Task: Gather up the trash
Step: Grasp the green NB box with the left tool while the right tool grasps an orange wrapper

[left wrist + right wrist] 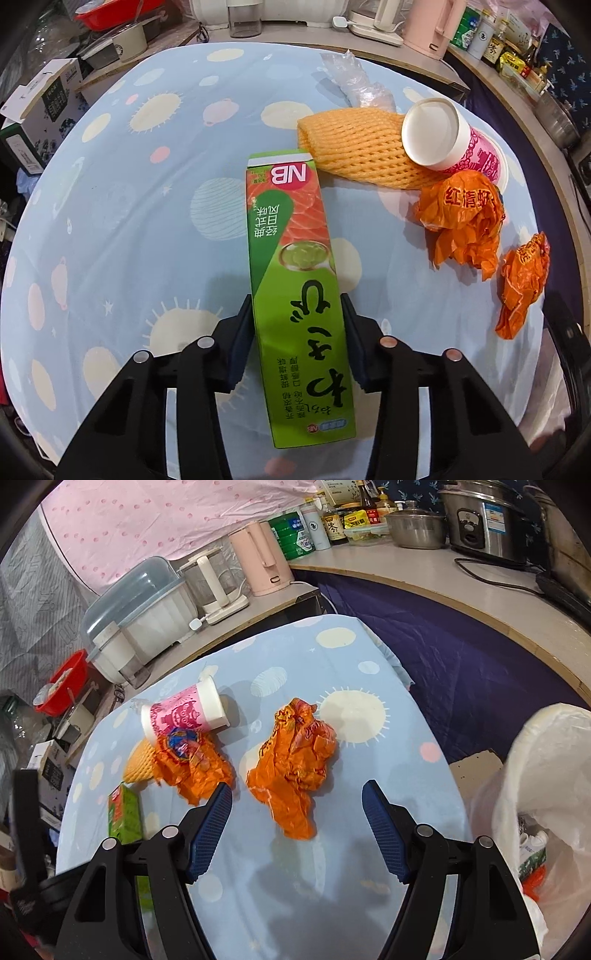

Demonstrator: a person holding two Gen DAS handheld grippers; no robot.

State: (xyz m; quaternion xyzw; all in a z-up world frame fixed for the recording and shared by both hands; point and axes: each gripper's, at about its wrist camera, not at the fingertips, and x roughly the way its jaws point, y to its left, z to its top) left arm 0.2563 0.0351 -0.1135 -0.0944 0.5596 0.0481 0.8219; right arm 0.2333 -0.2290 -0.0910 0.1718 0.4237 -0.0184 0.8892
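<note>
Left wrist: long green carton (295, 280)

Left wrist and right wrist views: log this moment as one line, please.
left gripper: shut on green carton | right gripper: open, over orange wrapper | left on table: paper cup, foam net | trash bag: at right

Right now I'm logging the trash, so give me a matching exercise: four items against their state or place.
Items:
1. green box
2. cup
3. foam net
4. nearer wrapper

States:
A. lying on its side
B. ahead of the open right gripper
C. clamped in the left gripper
D. partly under the cup

Pairs: 1-C, 2-A, 3-D, 4-B
</note>
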